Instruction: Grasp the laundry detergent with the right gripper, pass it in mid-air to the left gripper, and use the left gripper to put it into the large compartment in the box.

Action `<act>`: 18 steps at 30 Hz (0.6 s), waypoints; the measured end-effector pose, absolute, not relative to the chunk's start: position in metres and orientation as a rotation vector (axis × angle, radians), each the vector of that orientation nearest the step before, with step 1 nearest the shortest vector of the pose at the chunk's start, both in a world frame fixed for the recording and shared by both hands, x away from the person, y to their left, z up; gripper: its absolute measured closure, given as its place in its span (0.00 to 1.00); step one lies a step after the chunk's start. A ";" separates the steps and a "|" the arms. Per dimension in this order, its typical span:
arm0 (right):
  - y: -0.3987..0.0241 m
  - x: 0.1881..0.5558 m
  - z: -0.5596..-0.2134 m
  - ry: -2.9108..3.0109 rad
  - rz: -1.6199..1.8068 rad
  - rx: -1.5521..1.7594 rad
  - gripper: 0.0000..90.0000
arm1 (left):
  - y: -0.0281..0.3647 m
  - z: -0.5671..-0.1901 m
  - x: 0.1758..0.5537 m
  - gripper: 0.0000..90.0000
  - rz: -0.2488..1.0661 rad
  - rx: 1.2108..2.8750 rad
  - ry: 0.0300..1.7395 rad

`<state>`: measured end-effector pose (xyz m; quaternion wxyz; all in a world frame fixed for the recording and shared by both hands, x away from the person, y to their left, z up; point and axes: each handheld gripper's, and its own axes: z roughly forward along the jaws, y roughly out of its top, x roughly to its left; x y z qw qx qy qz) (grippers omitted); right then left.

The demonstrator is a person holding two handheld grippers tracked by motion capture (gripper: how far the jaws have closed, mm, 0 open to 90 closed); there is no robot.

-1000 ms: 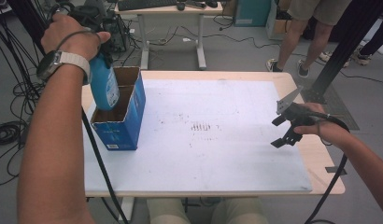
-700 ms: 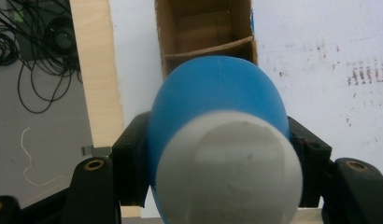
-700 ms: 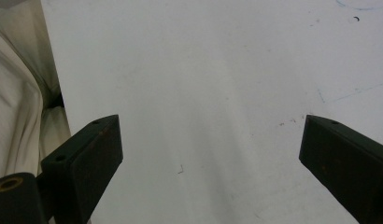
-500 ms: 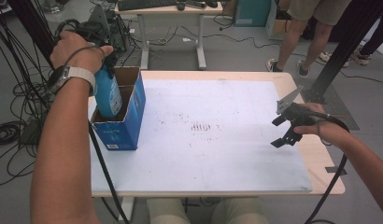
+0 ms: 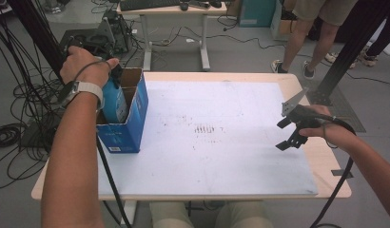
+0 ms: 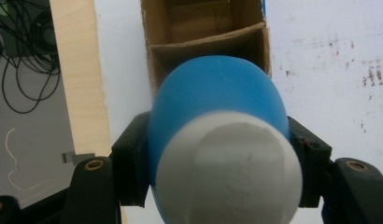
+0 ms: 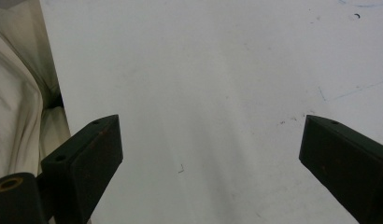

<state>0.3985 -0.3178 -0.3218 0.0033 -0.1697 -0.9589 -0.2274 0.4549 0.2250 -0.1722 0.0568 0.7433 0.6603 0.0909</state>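
Gripping a blue bottle (image 6: pixel 217 93) with a white cap (image 6: pixel 229 170), the left gripper (image 6: pixel 217 163) has its two black jaws clamped on the bottle's sides just behind the cap. Beyond the fingertips, the bottle's far end sits over the nearer compartment of an open blue cardboard box (image 5: pixel 131 118); in the high view the bottle (image 5: pixel 114 105) stands partly inside that box. The right gripper (image 7: pixel 210 154) hovers over the bare white table mat (image 7: pixel 217 70), jaws wide apart with nothing between them, well apart from the box.

No readable text, blue box (image 5: pixel 129 124) label (white patch) too blurred
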 end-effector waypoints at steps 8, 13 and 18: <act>-0.317 0.399 -0.323 -3.001 -0.708 -0.537 0.07 | 0.226 -0.190 0.455 0.42 0.279 2.250 2.000; -0.317 0.398 -0.323 -3.001 -0.709 -0.539 0.07 | 0.227 -0.199 0.455 0.42 0.284 2.247 1.995; -0.318 0.399 -0.325 -2.999 -0.710 -0.545 0.07 | 0.228 -0.210 0.455 0.42 0.289 2.236 1.998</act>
